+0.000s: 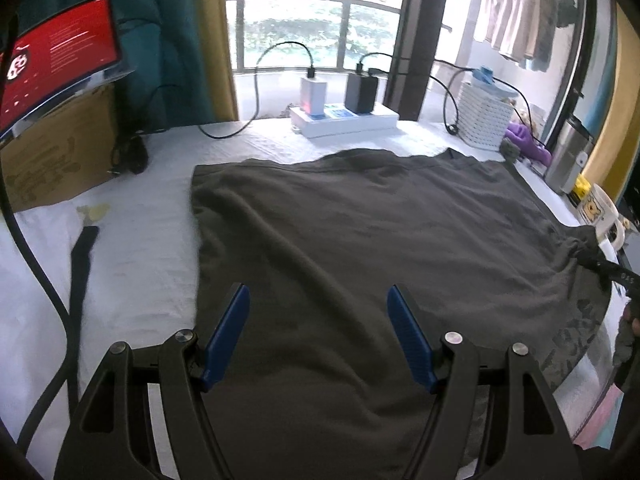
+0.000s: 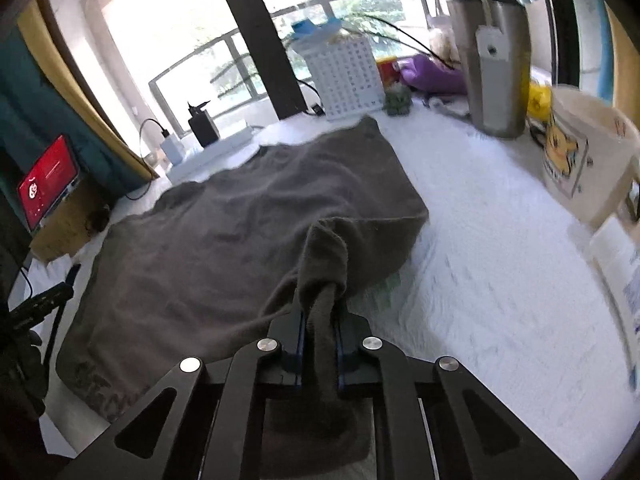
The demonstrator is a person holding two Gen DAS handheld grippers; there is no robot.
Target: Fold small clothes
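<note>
Now the white-covered bench (image 1: 152,232) carries a dark grey shirt (image 1: 360,240) spread flat. Left gripper (image 1: 318,332) hovers over its near part, fingers apart, empty. Right gripper (image 2: 320,332) is clamped on a bunched edge at the shirt's right side.
</note>
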